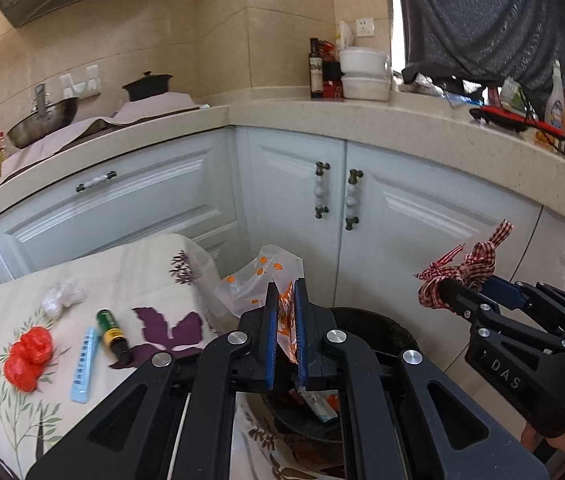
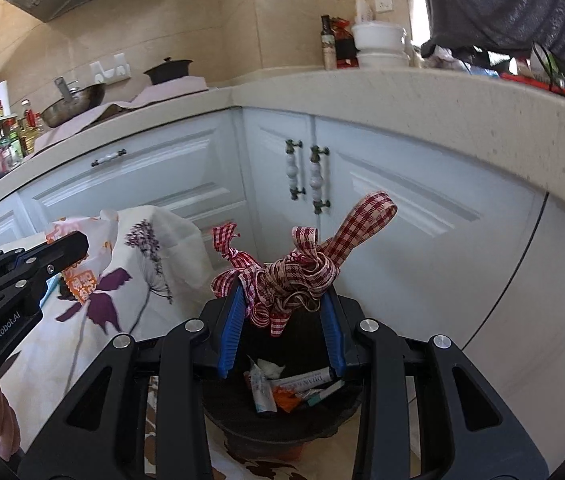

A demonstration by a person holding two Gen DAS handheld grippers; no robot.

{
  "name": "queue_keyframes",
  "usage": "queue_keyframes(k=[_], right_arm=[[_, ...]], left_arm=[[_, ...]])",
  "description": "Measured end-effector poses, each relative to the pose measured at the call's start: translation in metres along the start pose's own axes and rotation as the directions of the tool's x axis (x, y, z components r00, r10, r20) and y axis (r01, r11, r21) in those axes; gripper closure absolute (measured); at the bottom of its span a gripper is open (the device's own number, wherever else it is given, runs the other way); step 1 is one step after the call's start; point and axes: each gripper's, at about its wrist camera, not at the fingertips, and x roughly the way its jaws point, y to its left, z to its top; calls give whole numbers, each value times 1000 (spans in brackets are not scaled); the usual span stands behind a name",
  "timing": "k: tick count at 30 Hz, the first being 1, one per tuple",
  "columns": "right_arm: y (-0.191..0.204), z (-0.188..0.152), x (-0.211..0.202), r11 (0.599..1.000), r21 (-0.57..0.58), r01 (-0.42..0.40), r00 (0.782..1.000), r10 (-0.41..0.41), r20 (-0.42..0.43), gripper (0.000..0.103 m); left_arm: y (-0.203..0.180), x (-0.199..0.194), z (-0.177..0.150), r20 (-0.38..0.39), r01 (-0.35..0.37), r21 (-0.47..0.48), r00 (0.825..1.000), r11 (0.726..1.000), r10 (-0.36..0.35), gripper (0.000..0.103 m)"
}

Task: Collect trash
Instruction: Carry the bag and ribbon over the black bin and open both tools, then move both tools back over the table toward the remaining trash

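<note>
Woven checked ribbon (image 2: 294, 276), glossy plastic bag (image 1: 260, 276), speckled stone counter (image 1: 362, 114).

Red-and-white gingham ribbon (image 2: 294, 276) bunched mid-frame in the right wrist view, between blue pads on the black right tool (image 2: 282, 320). Below it, a black bin (image 2: 242, 412) with white, orange and teal scraps inside. In the left wrist view, the black left tool (image 1: 284, 320), blue-padded too, pinches a clear plastic bag (image 1: 258, 280) dotted orange, with orange print. Lower left, a cream cloth (image 1: 130, 280) with purple leaves and green stems. On it: a crumpled red wrapper (image 1: 28, 356), a light blue strip (image 1: 83, 364), a green and yellow tube (image 1: 111, 330), a white wad (image 1: 60, 300). Pale blue-grey cabinets (image 1: 402, 220) behind, under a speckled beige counter (image 1: 322, 114).
</note>
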Motion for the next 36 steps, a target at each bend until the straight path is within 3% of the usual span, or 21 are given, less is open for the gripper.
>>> queue_keyframes(k=[11,14,16,29,36], right_arm=[[-19,-10,31,999,35,32,999,-31,-31,66],[-24,-12,40,997,51,52,998,-50,-33,53],[-28,-14,45,996,66,61,997,-59,-41,51],[-11,-4,27,996,60,60,998,-60,-1,49],[19,7,14,999,44,11,999,-13,30,49]], left_arm=[[-19,35,0,-71,2,14,997,1000,-1,93],[-20,46,-2,-101,-14,11,995,1000,15,80],[-18,50,-2,-110,-14,-4,994,1000,14,61],[2,29,2,-74,-32,-32,997,999,30,48],[36,0,-3,-34,-97,-37,995,995,96,46]])
